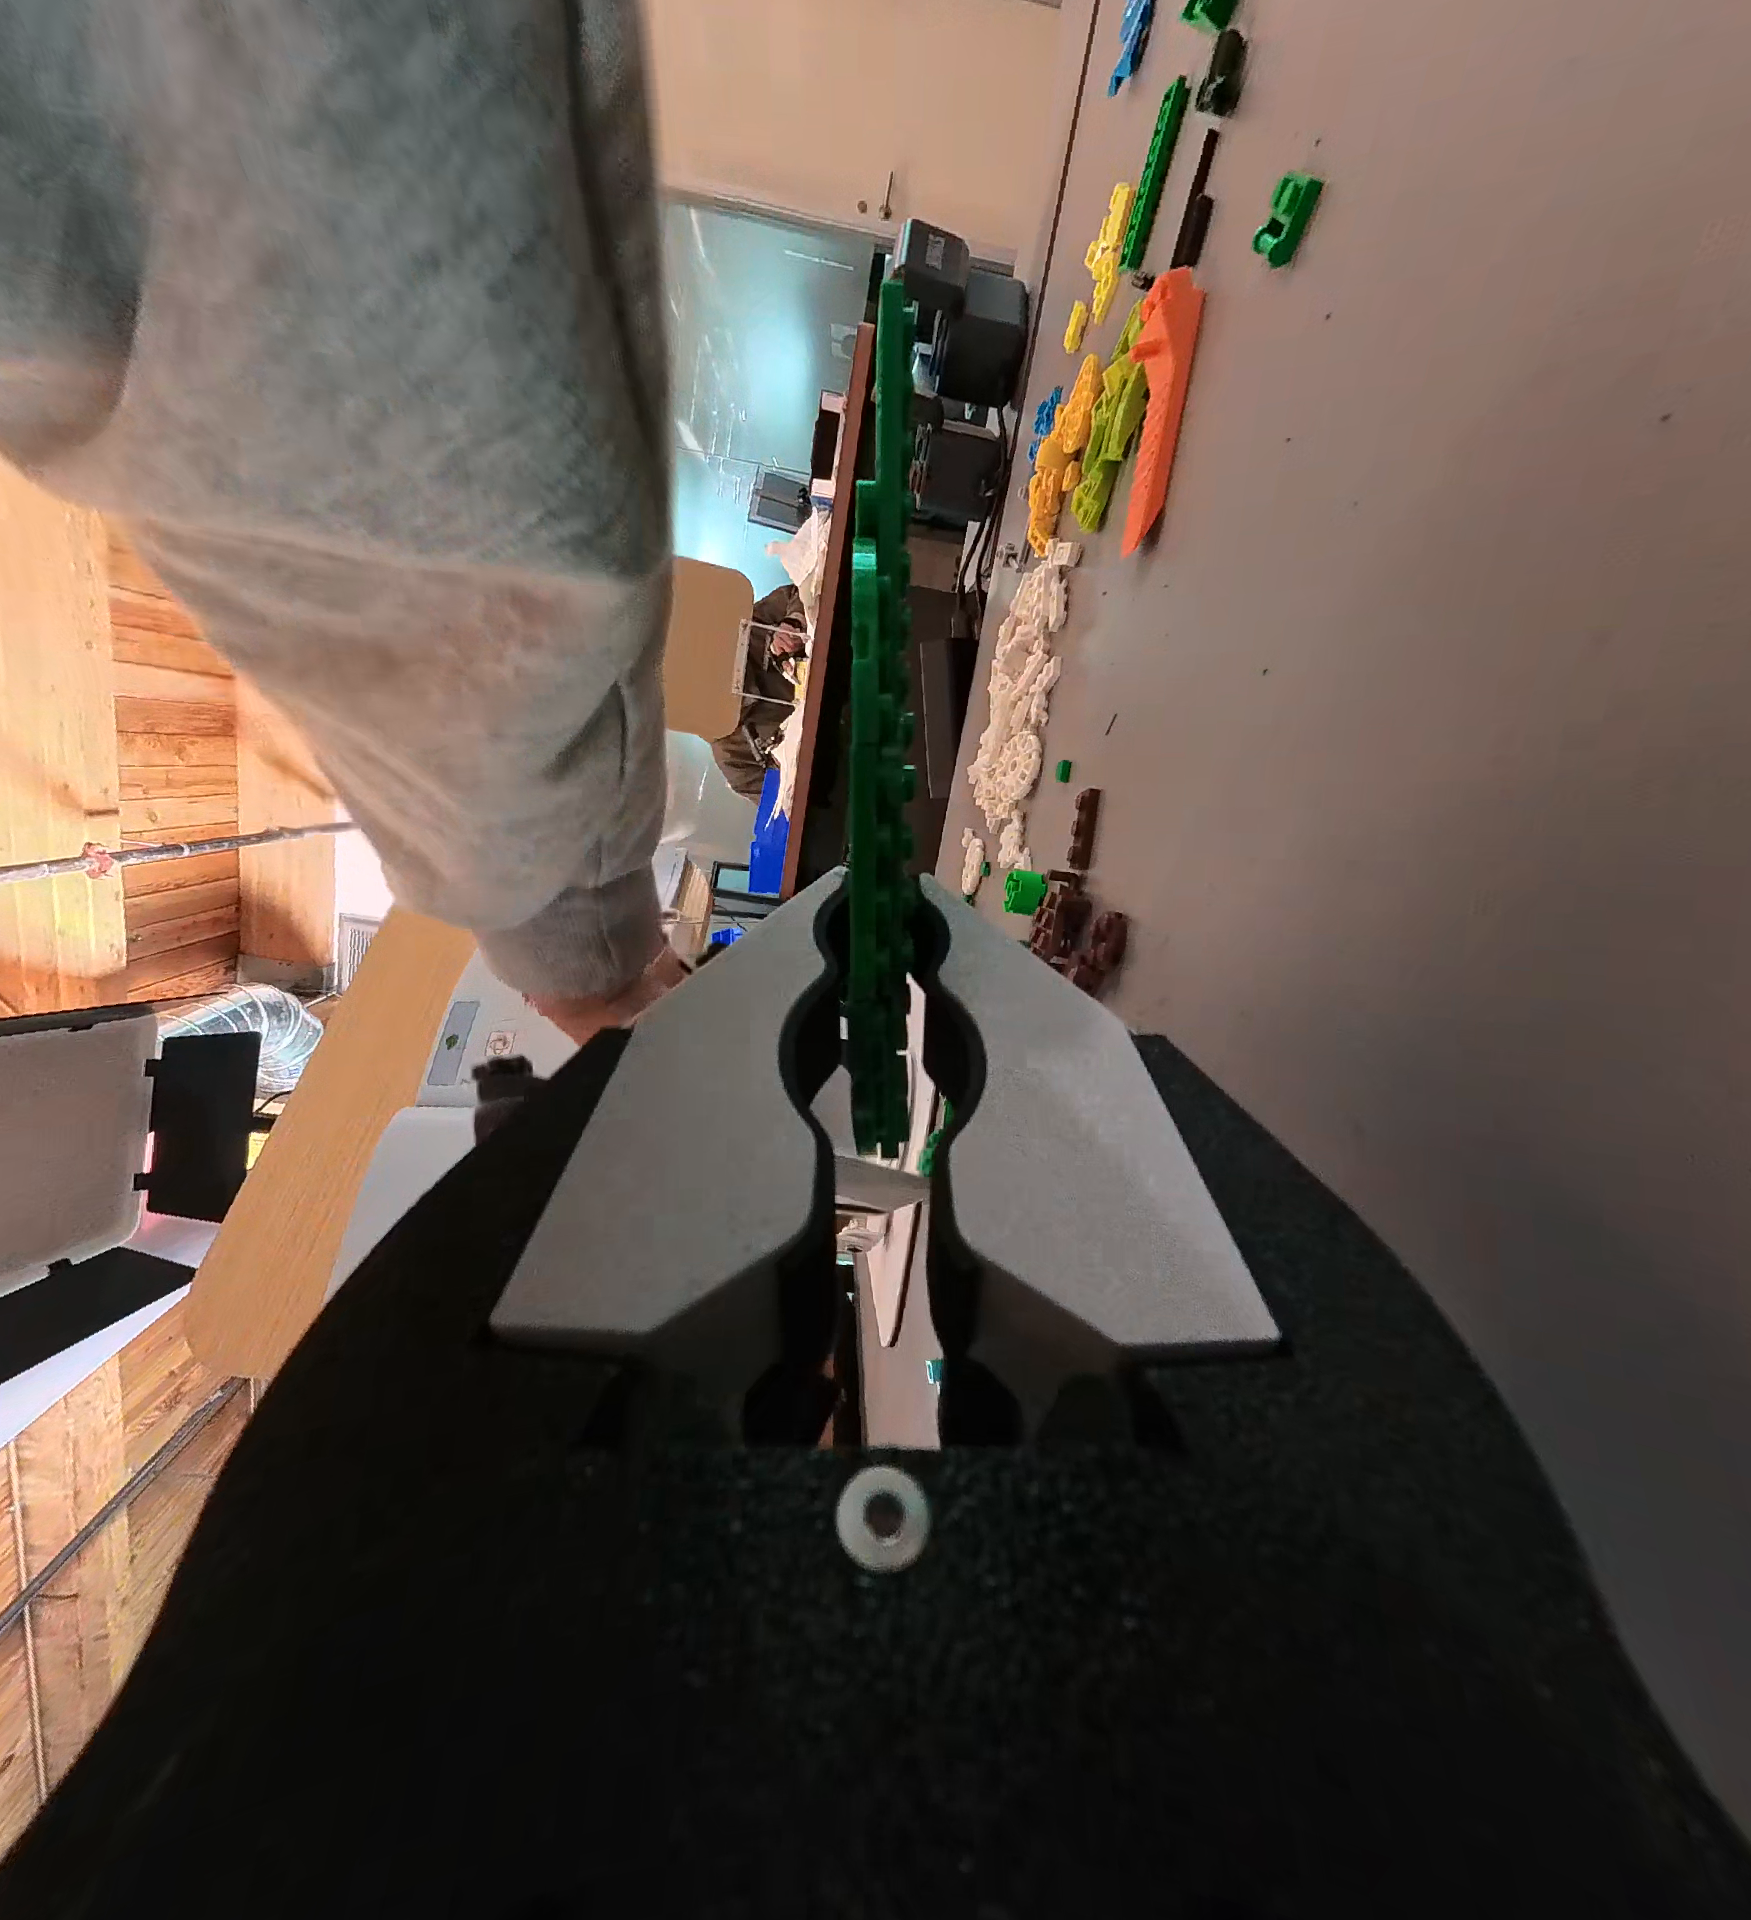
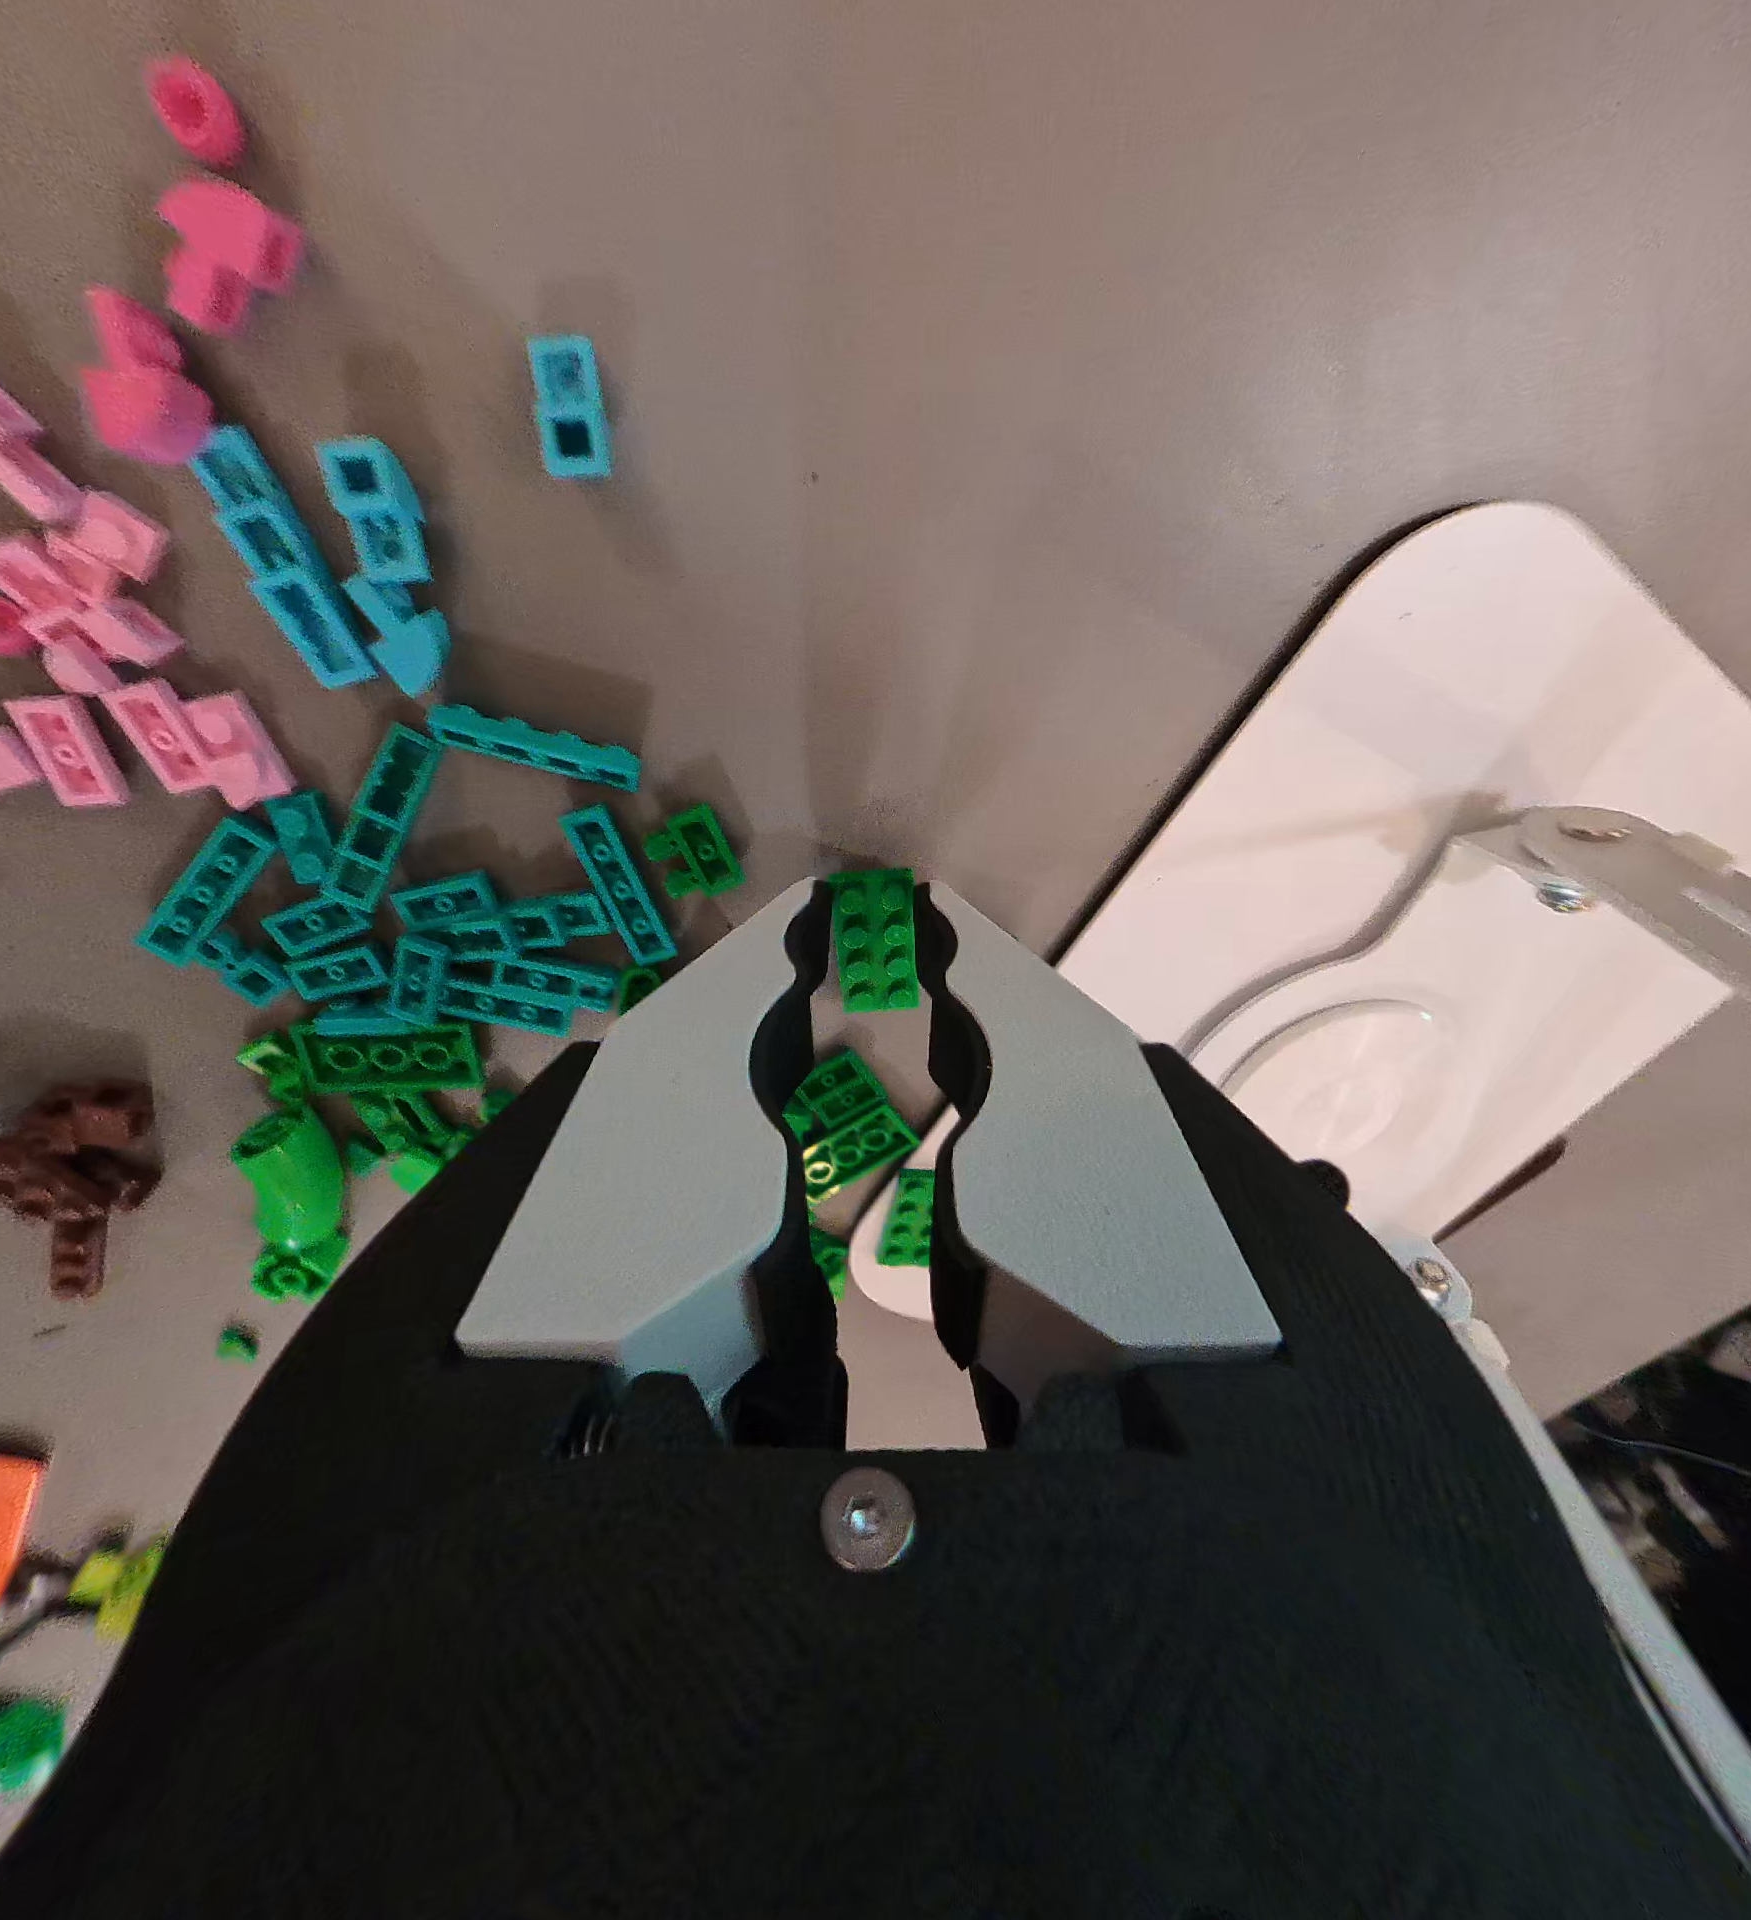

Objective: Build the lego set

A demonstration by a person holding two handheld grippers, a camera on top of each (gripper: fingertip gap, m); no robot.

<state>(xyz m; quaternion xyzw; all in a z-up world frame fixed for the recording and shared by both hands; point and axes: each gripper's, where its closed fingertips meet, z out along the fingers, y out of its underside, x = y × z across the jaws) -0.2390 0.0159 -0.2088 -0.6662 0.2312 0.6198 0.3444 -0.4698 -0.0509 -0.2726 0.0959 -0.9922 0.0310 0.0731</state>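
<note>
The left gripper (image 1: 876, 914) is turned on its side, so that the tabletop (image 1: 1473, 727) stands as a wall at the right of its view. Its fingers (image 1: 746, 1039) are drawn narrow and pressed on the near end of a thin green studded plate (image 1: 876, 727), which is held edge-on and reaches away from the tips. A hand (image 1: 601, 1003) in a grey sleeve (image 1: 414, 520) is seen just left of this gripper. Farther along the tabletop, brown pieces (image 1: 1079, 925), a white heap (image 1: 1022, 686), yellow and lime pieces (image 1: 1089, 447) and an orange plate (image 1: 1162, 395) are spread. No writing can be read on any piece.

The right gripper (image 2: 873, 894) is pointed down at the tabletop (image 2: 954, 312). A small green brick (image 2: 876, 940), studs upward, is clasped between its fingers (image 2: 705, 1039) at the tips. Beneath them, more green bricks (image 2: 850, 1122) are lying. To the left, teal pieces (image 2: 435, 914) are scattered, with pink pieces (image 2: 123, 675) beyond. A white tray (image 2: 1525, 748) is set to the right.
</note>
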